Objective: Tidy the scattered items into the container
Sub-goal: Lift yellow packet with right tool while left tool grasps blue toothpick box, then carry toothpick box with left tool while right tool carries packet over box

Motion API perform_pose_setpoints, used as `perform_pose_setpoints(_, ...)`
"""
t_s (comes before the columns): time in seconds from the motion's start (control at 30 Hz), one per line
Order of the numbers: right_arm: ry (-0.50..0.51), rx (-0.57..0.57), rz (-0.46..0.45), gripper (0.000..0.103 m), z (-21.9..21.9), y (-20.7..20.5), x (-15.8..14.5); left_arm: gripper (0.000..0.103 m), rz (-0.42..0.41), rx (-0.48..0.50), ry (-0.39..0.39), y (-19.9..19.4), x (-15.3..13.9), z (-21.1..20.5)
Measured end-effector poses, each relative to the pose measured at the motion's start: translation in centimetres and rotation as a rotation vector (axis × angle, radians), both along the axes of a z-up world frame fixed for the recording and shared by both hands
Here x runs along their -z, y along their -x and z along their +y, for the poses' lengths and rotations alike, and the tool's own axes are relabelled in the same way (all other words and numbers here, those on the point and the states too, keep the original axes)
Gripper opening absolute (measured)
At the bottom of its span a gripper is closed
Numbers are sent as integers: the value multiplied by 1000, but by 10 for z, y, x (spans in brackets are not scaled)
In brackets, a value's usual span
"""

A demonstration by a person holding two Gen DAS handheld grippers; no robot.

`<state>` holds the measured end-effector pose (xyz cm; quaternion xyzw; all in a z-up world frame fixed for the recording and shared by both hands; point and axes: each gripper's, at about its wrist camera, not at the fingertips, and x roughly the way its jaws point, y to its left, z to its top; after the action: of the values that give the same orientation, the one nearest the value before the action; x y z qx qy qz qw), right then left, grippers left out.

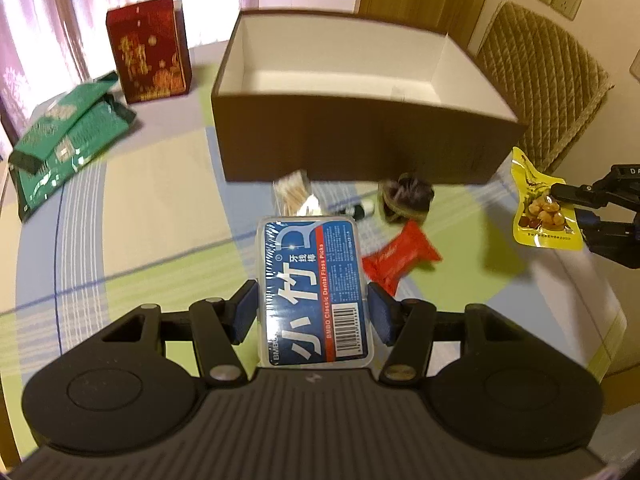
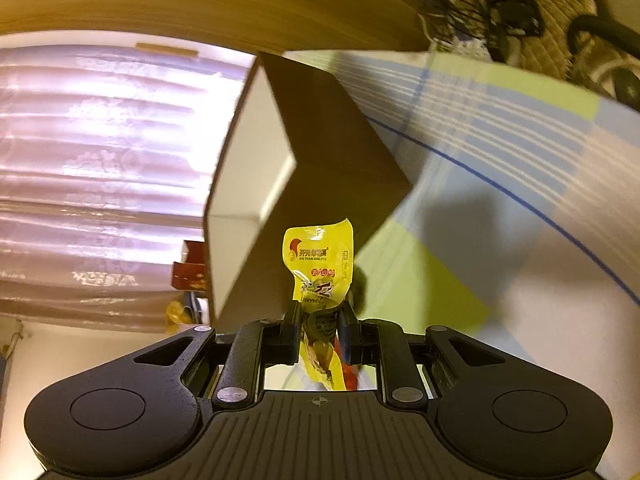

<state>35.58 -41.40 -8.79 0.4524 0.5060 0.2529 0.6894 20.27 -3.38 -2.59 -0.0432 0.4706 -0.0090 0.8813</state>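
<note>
Two wrist views, left first. Left gripper point(image 1: 314, 312) clamps a clear plastic case of dental floss picks with a blue label point(image 1: 316, 286), its blue pads pressed on the case's two long sides, the case lifted off the cloth. Landmark: the open brown cardboard box with a white interior point(image 1: 360, 92), standing on the table under a pale checked tablecloth point(image 1: 152, 208); nothing visible inside the box. Just before the box's near wall lie a clear packet of cotton swabs point(image 1: 294, 194), a small dark bottle with a white cap point(image 1: 360, 210) and a dark, blurred hair tie point(image 1: 404, 198); a red crinkled snack wrapper point(image 1: 400, 258) sits a little nearer the camera. Left of the box stand a dark red gift box with gold print point(image 1: 150, 50) and green foil packets point(image 1: 68, 136). Right of the box, the right gripper point(image 1: 564, 194) holds a yellow nut snack packet point(image 1: 544, 204) in the air. Right wrist view: frame strongly tilted. Right gripper point(image 2: 320, 322) is closed tight on the yellow nut snack packet point(image 2: 320, 260), which sticks up between the pads. The cardboard box's corner point(image 2: 312, 152) is just beyond it; pink curtain point(image 2: 100, 160) behind.
</note>
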Motion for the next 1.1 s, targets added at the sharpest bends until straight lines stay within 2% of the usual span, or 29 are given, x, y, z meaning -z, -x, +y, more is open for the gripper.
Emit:
perform_pose_setpoints(0.23, -63, -14, -40, 21, 2, -16, -18, 54, -61, 21, 1, -15, -25, 2)
perform_pose_setpoints(0.53, -82, -34, -78, 21, 11, -27, -28, 54, -94, 49, -15, -31, -36, 2)
perform_pose_setpoints(1.1, -36, -91, -168, 21, 33, -68, -53, 54, -163, 80, -57, -73, -61, 19)
